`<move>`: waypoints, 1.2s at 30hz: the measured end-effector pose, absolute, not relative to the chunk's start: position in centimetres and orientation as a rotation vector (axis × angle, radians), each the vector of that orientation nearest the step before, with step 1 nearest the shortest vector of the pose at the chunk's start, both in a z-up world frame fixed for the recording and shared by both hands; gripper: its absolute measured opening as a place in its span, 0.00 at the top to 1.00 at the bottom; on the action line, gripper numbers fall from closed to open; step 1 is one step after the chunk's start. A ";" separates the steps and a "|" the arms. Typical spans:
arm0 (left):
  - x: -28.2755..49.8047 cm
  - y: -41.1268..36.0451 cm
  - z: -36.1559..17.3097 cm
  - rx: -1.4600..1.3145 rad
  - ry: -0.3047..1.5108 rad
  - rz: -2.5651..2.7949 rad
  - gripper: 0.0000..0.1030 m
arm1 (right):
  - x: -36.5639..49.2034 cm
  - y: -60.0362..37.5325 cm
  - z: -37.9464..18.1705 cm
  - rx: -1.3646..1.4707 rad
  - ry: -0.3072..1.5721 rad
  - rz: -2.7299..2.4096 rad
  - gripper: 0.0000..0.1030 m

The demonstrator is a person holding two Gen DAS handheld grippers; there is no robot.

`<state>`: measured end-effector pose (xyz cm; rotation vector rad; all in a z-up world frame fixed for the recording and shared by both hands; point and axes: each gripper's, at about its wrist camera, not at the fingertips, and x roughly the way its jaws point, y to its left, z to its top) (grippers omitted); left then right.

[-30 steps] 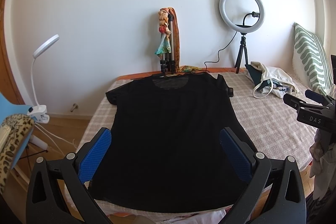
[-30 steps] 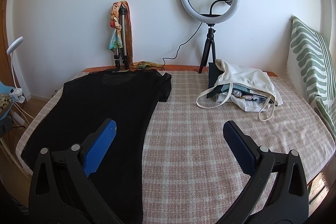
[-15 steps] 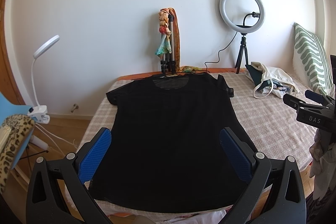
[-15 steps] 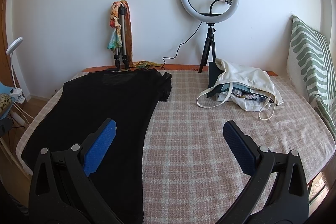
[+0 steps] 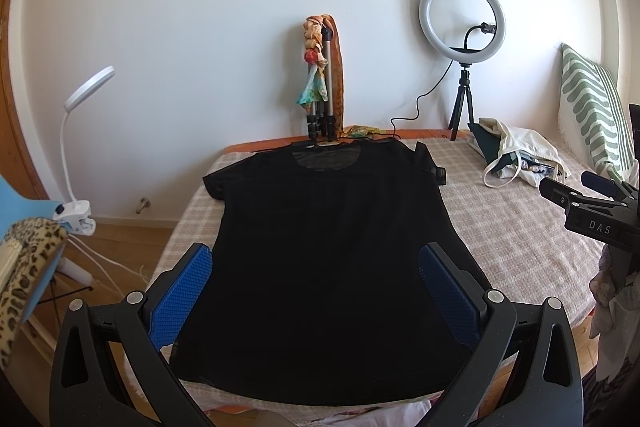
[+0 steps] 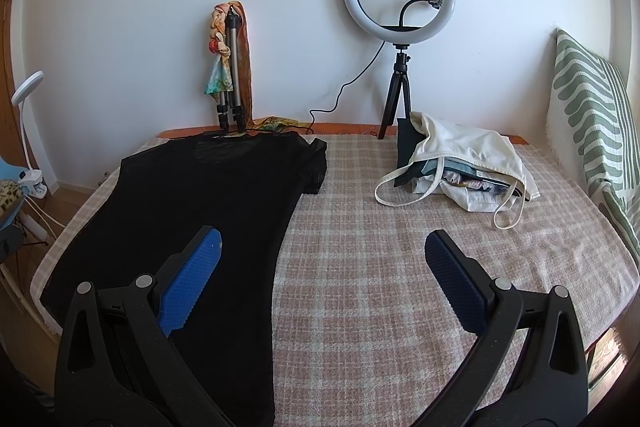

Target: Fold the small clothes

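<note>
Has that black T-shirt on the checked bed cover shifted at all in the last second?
No. The black T-shirt lies flat as before, its collar just in front of the folded silver tripod by the wall, with both grippers open above it.

soft, even daylight fills the room; the white wall (image 5: 200, 7) looks bright. the black t-shirt (image 5: 332, 247) shows almost no detail. fisheye edges curve and darken; focus is sharp.
</note>
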<state>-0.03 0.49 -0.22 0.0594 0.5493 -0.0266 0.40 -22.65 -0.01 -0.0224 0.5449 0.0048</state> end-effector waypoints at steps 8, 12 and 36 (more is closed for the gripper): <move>0.1 1.0 -0.4 0.055 0.564 -0.025 0.01 | 0.7 -22.3 -0.2 -0.024 0.546 0.004 0.00; 0.1 1.3 -0.5 0.058 0.564 -0.015 0.01 | 0.7 -22.1 -0.1 -0.020 0.547 0.005 0.00; 1.4 13.7 -7.7 -0.130 0.795 0.050 0.28 | 6.6 -9.0 4.3 -0.113 0.612 0.383 0.00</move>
